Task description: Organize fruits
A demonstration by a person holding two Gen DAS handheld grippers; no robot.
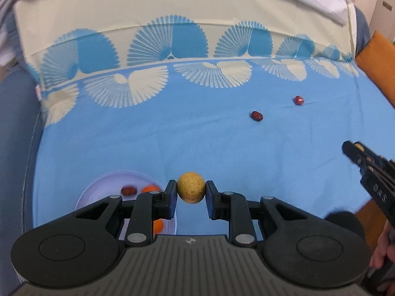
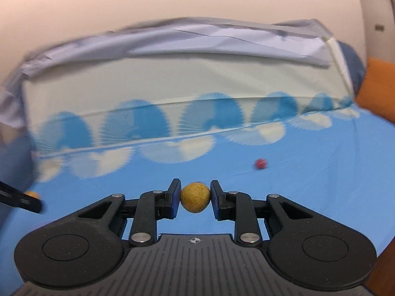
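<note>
A round yellow-brown fruit (image 1: 191,187) is clamped between the blue pads of the left gripper (image 1: 191,192), which is held above a blue cloth (image 1: 172,135) spread over the surface. Just left of and partly beneath this gripper, near the front left corner of the cloth, a white plate (image 1: 103,182) is seen. A dark red fruit (image 1: 128,190) and an orange fruit (image 1: 150,188) lie on the plate, and a further orange piece (image 1: 158,225) shows through the linkage.

Two small red fruits are left on the cloth toward its far right: one (image 1: 257,115) nearer the middle, the other (image 1: 298,100) further right and closer to the back edge. They lie apart from each other and well apart from the plate.

In the right wrist view, a second round yellow-brown fruit (image 2: 195,198) is gripped between the pads of the right gripper (image 2: 195,198), held above the cloth. A blurred red fruit (image 2: 261,163) is seen beyond it on the right. The right gripper also appears at the right edge of the left wrist view, with a bit of yellow at its tip.

Along the back edge, the cloth is printed with blue and cream fan shapes (image 1: 170,40). An orange cushion (image 1: 377,56) is seen at the far right corner.
</note>
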